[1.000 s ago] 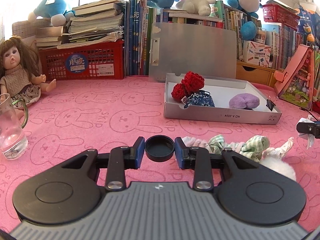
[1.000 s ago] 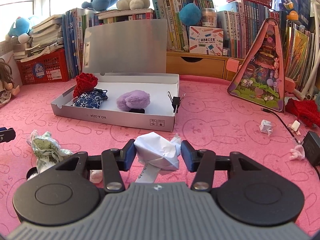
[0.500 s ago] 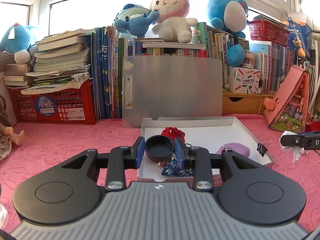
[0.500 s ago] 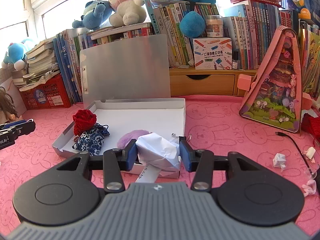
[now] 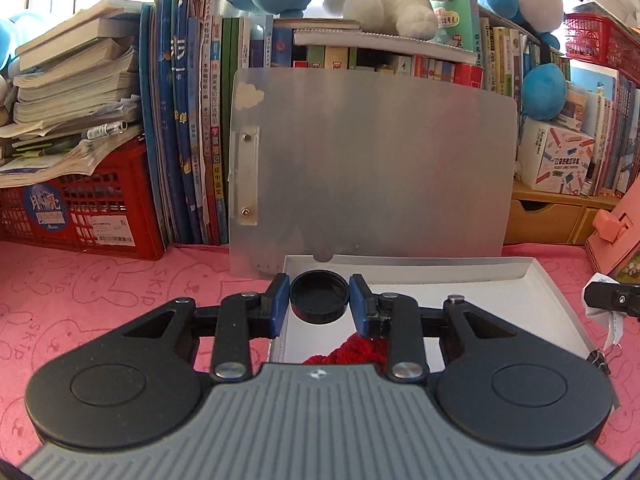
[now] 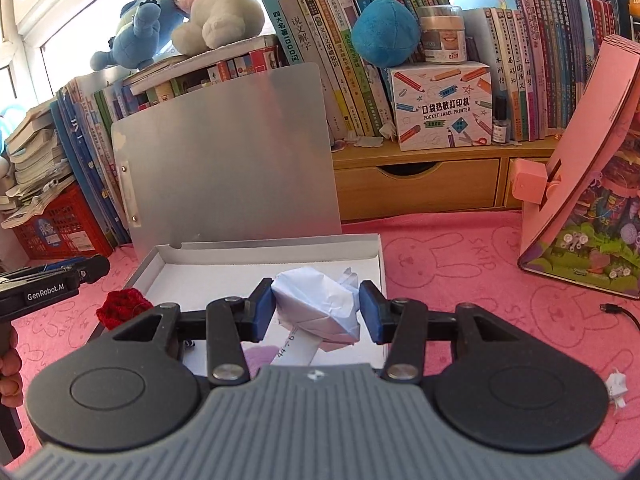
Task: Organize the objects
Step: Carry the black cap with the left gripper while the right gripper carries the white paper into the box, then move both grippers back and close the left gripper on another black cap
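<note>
- The pink bunny-print cloth (image 5: 100,280) carries a shallow white cardboard box (image 6: 372,248), open, its silver lid standing behind.
- Right gripper (image 6: 317,312) pinches a crumpled white paper wad (image 6: 320,304) above the box floor.
- Left gripper (image 5: 319,304) pinches a small black round cap (image 5: 319,298) over the box's near-left part, above a red knitted piece (image 5: 356,354).

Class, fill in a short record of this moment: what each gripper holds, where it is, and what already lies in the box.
left gripper: shut on black cap, over the box
right gripper: shut on crumpled paper, over the box
in box: red knit piece
behind box: grey clipboard, upright against books
</note>
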### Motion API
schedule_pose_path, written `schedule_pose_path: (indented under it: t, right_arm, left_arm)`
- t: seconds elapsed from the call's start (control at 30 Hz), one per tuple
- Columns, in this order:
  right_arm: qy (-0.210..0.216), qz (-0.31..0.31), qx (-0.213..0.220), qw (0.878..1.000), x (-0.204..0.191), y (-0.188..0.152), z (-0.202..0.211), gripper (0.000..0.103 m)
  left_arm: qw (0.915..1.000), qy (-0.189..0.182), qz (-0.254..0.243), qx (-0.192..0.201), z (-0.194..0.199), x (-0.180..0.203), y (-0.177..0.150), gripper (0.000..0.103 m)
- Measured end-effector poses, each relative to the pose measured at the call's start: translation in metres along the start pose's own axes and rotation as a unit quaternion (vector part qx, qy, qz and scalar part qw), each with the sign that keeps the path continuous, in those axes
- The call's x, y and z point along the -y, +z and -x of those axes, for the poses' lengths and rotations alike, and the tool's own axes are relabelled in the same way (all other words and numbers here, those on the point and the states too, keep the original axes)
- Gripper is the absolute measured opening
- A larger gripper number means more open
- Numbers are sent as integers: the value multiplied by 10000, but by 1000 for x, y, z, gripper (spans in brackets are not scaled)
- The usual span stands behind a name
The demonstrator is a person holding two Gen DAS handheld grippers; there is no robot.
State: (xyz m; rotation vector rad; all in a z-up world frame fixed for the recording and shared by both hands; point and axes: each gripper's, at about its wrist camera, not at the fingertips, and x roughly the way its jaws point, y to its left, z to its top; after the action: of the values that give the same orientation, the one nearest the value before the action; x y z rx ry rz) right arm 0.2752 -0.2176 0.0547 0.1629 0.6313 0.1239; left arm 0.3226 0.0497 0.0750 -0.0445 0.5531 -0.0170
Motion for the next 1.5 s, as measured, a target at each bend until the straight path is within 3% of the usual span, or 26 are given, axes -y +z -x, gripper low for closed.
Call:
schedule_pose_path:
  t: [0.2,0.53,0.6,0.67,0.73,0.83,1.13,1.5]
  right_arm:
    - [-134,-190,-152,9996,1,-1,-33,50]
    - [-237,-96,-429,9988,0,-12,-57,51]
    - [-180,-89,-483,9986,1,-13,-58,57]
    - [-196,-65,-429,9989,1,-14,-55,67]
    - [-165,-48,-360,9992,1,-13,-49,74]
    - [-150,-57,-295,9994,2,-9,-38,78]
    - [50,273,47,9996,-7,-12,23,88]
    - [424,1202,244,9915,-28,-72,105,89]
  left_arm:
    - [9997,-111,-2,-211,-26,4,-10,38]
    - [9993,-199,-196,-235,-38,9,-23,38]
    - [9991,-242,-294,-180,-36,11,-24,40]
    - [9988,-309,-354,-169,-31,12,-23,49]
    - [9989,-307,-342,-105,-24,13,-21,71]
    - [9987,-406,-309,-34,-10,13,-17,82]
    - [9977,-482,-478,75,52,18,-20,91]
    - [9904,-1158,-743,121,145,10,-79,94]
